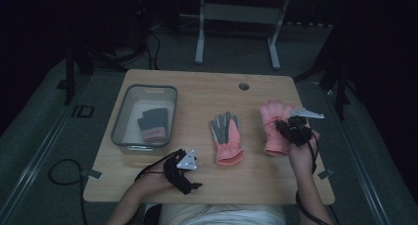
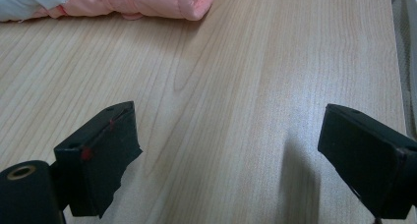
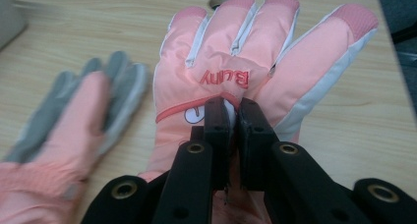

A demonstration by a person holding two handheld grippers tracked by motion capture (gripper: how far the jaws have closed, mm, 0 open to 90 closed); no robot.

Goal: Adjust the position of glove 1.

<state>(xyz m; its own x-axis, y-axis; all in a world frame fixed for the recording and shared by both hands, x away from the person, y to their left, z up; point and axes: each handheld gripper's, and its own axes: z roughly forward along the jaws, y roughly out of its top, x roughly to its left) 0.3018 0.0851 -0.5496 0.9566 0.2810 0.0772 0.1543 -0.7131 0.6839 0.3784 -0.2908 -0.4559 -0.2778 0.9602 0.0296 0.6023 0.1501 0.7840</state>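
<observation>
Pink gloves on bench [image 1: 197,94]: two [image 1: 226,137] [image 1: 274,129]
Bin [image 1: 121,117]: one, holding one grey glove [image 1: 153,124]
Left claw [image 2: 231,155]: wide, empty
Right claw [image 3: 235,117]: pinching right pink glove

High view down over table [image 1: 256,170]; 2 tongs-mounted views close, sharing pink glove [image 2: 133,0].

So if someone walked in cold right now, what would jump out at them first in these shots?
Most likely the two pink gloves: one palm-up at the table's centre, the other to its right, pinched in the shut right gripper. Next, the clear bin at the table's left, holding a grey glove with a pink cuff. The left gripper sits open over bare wood near the front edge.
</observation>
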